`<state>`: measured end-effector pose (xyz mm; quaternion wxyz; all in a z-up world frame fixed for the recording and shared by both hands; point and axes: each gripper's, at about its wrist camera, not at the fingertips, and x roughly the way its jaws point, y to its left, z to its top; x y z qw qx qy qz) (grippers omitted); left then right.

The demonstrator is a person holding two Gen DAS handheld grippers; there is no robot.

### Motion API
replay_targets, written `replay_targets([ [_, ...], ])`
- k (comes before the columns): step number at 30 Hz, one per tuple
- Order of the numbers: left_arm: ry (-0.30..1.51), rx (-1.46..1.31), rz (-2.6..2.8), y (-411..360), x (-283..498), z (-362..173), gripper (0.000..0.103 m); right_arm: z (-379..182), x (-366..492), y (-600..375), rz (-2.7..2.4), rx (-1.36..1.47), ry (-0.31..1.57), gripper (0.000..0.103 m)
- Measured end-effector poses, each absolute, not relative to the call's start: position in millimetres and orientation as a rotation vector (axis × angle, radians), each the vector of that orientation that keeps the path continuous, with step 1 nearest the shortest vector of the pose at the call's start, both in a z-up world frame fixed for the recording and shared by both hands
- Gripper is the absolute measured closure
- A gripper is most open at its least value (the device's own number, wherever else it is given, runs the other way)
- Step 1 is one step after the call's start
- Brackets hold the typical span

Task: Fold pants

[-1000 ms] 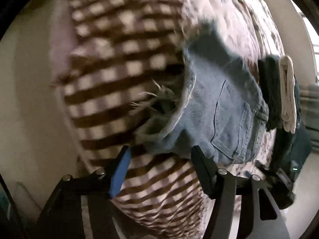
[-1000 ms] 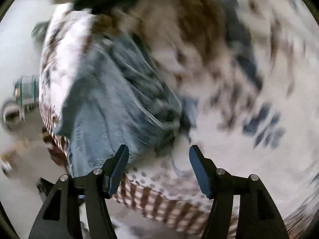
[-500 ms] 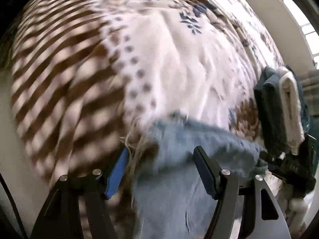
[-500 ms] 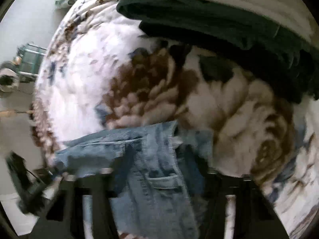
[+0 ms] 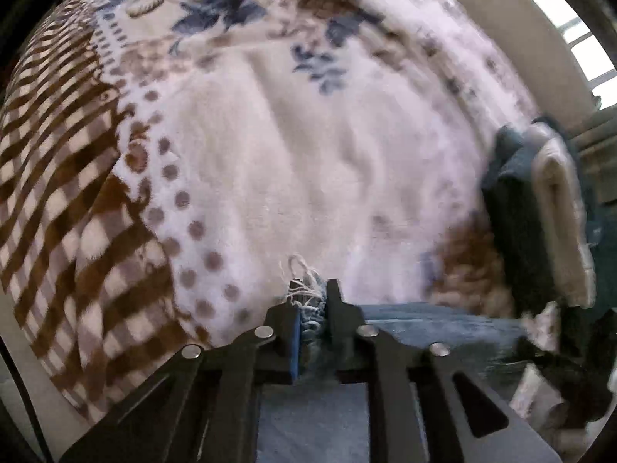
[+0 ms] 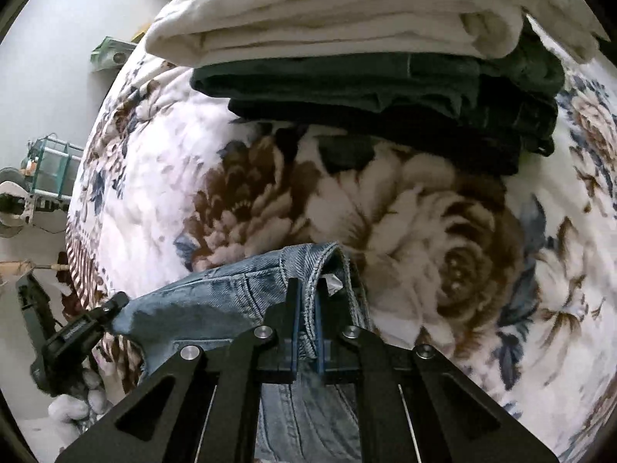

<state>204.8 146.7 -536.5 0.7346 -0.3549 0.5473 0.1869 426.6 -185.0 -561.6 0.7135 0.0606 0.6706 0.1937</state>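
Observation:
The pants are light blue denim shorts (image 6: 216, 301) with a frayed hem (image 5: 304, 293). My left gripper (image 5: 311, 301) is shut on the frayed hem, and denim stretches off to the right below it (image 5: 424, 320). My right gripper (image 6: 306, 297) is shut on the waistband edge near a white label. The shorts hang stretched between both grippers over a floral blanket (image 6: 424, 212). The left gripper also shows at the lower left of the right wrist view (image 6: 77, 332).
A stack of folded clothes, white on top (image 6: 347, 11) and dark green below (image 6: 385, 88), lies on the blanket just beyond the shorts; it also shows in the left wrist view (image 5: 540, 208). The blanket's brown checked border (image 5: 58, 193) hangs over the bed edge at left.
Both grippers have closed on the shorts, the left on the frayed hem and the right on the waistband. The shorts have been lifted and moved toward the folded stack.

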Motion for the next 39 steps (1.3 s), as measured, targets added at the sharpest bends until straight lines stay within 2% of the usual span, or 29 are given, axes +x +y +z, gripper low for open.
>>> replay_targets([
  [1,1.231,-0.780,0.433,149,204,-542,0.088,-566,429,-180,0.440,0.124,1.510,0.095],
  [2,1.236,-0.801,0.439,153,200,-543,0.081,-571,431,-174,0.443,0.114,1.534,0.091],
  [3,1.218,-0.815,0.442,156,193,-540,0.067,-571,432,-173,0.456,0.118,1.555,0.079],
  [4,1.197,-0.821,0.442,158,186,-535,0.056,-570,432,-175,0.478,0.130,1.575,0.049],
  [5,1.153,-0.842,0.431,161,175,-526,0.020,-567,429,-177,0.488,0.139,1.582,0.031],
  [6,1.115,-0.859,0.420,162,166,-521,0.000,-562,425,-183,0.495,0.154,1.575,0.012],
  [10,1.028,-0.926,0.413,156,112,-489,0.000,-547,390,-216,0.490,0.226,1.580,0.012],
  [14,1.002,-1.152,0.458,126,53,-486,0.000,-558,349,-250,0.435,0.340,1.648,0.012],
  [21,1.067,-1.567,0.458,60,23,-547,0.002,-623,303,-274,0.395,0.532,1.776,0.012],
  [29,0.957,-1.825,0.456,56,41,-612,0.003,-663,307,-244,0.485,0.703,1.770,0.012],
  [31,0.891,-1.868,0.499,60,36,-616,0.011,-663,309,-237,0.488,0.712,1.729,0.021],
  [32,0.860,-1.875,0.506,62,35,-615,0.021,-664,309,-234,0.475,0.705,1.718,0.025],
  [33,0.860,-1.840,0.521,63,35,-609,0.046,-665,307,-232,0.452,0.695,1.712,0.043],
  [34,0.853,-1.807,0.514,64,36,-605,0.061,-665,305,-232,0.448,0.713,1.710,0.056],
  [35,0.857,-1.754,0.492,65,38,-598,0.070,-665,302,-234,0.446,0.750,1.705,0.058],
  [37,0.895,-1.627,0.463,65,47,-582,0.073,-658,296,-237,0.455,0.774,1.677,0.061],
  [39,0.928,-1.552,0.444,67,56,-577,0.071,-656,293,-236,0.481,0.767,1.664,0.059],
])
